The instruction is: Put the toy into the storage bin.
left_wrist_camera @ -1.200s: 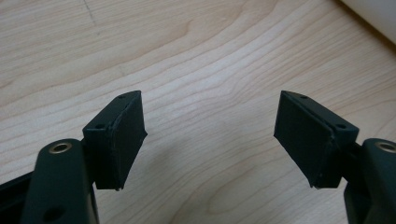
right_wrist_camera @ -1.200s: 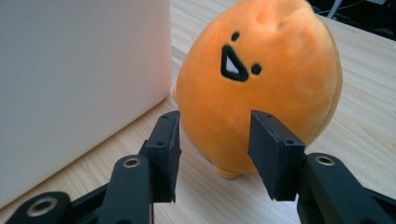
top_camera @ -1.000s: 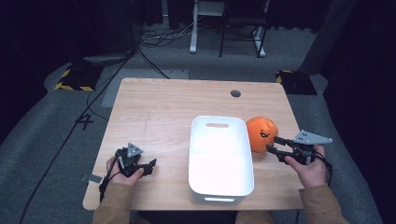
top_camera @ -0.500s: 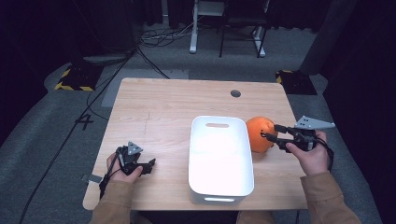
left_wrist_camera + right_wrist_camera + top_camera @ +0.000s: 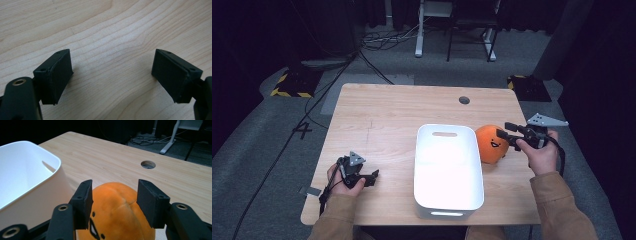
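High view: a wooden table (image 5: 387, 115) fills the middle of the frame, with a white bin (image 5: 447, 175) at lower centre. Touching the bin's right wall sits an orange plush toy (image 5: 489, 144) with a printed face. It looks soft, light and squashy, so a pinch across its rounded top should hold. The right gripper (image 5: 113, 200) hangs over that top, jaws wide and astride it. At lower left, the left gripper (image 5: 111, 75) rests spread wide over bare wood.

A dim lab or office room: grey carpet floor (image 5: 272, 150), loose cables (image 5: 377, 42) at 11 o'clock, white desk legs (image 5: 418, 30) at 12, hazard-striped tape (image 5: 287, 86) at 10 o'clock
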The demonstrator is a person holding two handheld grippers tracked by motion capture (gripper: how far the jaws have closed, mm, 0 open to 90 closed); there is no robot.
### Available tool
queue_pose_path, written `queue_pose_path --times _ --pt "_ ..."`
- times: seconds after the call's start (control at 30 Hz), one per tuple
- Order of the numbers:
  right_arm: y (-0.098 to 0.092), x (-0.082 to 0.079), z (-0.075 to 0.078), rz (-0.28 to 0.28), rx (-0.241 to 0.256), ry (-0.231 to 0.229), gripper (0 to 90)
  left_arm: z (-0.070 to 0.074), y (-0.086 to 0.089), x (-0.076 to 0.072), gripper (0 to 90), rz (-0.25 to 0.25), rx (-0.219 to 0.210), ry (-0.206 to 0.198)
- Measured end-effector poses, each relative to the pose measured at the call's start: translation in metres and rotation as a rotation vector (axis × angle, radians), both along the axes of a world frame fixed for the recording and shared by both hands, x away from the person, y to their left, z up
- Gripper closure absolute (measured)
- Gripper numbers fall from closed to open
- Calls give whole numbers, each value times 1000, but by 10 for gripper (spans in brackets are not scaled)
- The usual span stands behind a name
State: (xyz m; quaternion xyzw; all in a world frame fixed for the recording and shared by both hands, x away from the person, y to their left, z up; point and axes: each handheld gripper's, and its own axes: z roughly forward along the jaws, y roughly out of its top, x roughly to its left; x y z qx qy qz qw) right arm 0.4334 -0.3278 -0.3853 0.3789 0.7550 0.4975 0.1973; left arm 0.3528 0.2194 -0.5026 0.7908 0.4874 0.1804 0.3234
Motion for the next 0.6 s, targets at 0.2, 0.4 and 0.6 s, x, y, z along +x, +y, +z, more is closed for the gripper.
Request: queue_pose_path --times 0.2,0.4,0.6 --pt "2 7 -6 -28 -13 13 497 0 0 0 171 0 0 0" --pt "-2 12 -22 -46 9 43 508 0 0 0 171 0 0 0" --pt "3 13 -30 -1 34 47 596 0 0 0 171 1 2 1"
